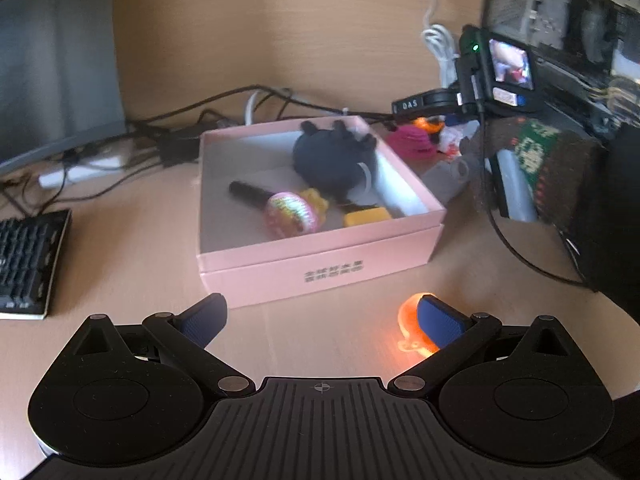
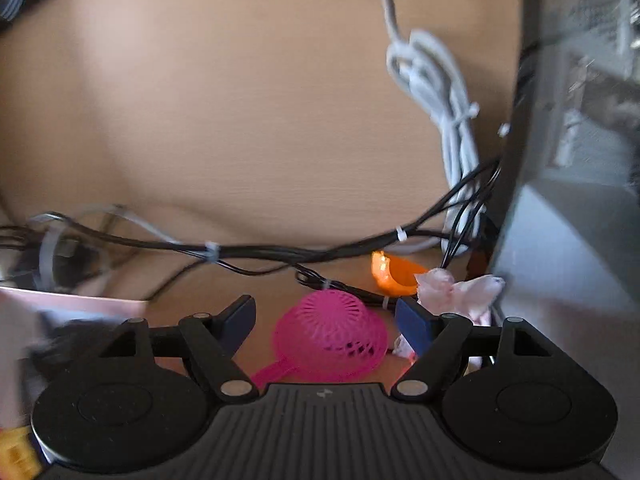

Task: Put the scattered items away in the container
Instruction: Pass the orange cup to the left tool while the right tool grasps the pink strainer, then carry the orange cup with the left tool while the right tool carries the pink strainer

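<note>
The pink box [image 1: 320,216] is standing open in the middle of the bench [image 1: 140,240] and is already holding several things: a black plush toy [image 1: 336,156], a round pink toy with a black handle [image 1: 288,212] and a small yellow piece [image 1: 366,216]. So the task is partly done, approx. halfway by my judgement, w/ some items lying outside yet. The left tongs [image 1: 320,320] are hovering wide open and empty in front of the box; a small orange toy [image 1: 408,324] is lying on the bench just beside the right-hand finger pad, partly hidden by it, not between the jaws. The right tongs [image 2: 324,328] are also spread open and holding nothing, and they are framing a pink strainer [image 2: 332,332] which is lying upside down on the bench near the black cables [image 2: 260,252]. An orange cup-like piece [image 2: 396,276] and a crumpled pale pink thing [image 2: 456,288] are lying just behind it, close to the wall. The step in hand, I think, is the picking of the strainer w/ the right tongs. The next move is asking for lowering around its dome or handle, closing w/o catching the cable, then carrying it left to the box. The left tongs probably need shifting to the right, to get the orange toy.
</note>
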Demonstrator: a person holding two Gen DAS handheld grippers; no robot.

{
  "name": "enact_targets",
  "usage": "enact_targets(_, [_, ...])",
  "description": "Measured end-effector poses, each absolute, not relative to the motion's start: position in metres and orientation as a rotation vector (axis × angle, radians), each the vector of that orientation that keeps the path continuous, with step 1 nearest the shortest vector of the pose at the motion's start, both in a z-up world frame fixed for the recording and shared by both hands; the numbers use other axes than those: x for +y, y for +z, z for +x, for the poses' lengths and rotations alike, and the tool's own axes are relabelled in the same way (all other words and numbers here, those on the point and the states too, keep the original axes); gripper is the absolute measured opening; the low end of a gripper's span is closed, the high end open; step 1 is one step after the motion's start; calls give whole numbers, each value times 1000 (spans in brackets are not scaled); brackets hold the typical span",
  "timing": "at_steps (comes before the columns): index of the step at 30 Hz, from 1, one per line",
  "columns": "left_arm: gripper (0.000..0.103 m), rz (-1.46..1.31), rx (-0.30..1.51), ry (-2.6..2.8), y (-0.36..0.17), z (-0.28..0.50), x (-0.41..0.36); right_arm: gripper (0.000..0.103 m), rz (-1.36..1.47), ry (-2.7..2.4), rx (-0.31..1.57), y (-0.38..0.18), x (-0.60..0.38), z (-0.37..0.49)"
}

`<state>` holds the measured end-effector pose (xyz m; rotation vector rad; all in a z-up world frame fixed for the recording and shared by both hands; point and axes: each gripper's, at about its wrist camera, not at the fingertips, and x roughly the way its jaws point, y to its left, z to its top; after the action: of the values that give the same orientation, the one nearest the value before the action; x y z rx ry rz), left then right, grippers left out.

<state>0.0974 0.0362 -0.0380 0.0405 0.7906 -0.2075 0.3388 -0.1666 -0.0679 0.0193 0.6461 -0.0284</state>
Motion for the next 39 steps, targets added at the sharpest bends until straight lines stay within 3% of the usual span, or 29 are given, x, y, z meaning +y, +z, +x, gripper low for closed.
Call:
enact_targets(5, [103, -5, 831, -149, -46, 106, 45, 77, -6, -34, 732, -96, -167, 365])
enact_targets(6, [103, -2, 835, -143, -47, 106, 45, 75, -14, -32, 727, -98, -166, 365])
enact_targets(7, [103, 0, 836, -139, -47, 105, 44, 65, -17, -31, 716, -97, -165, 365])
enact_targets(11, [103, -9, 824, -126, -43, 98, 47, 64, -32, -40, 670, -87, -161, 353])
enact_targets(20, [103, -5, 801, -148, -40, 79, 53, 64, -226, -91, 413, -21, -146, 248])
enact_targets(26, [103, -8, 811, -208, -51, 73, 60, 64, -243, -130, 355, 7, -151, 170])
enact_targets(31, [103, -8, 841, -322, -71, 75, 50, 64, -156, -93, 428, 16, -163, 95])
enact_targets(39, [103, 8, 832, -402, -75, 68, 29, 64, -97, -69, 617, -20, -190, 45])
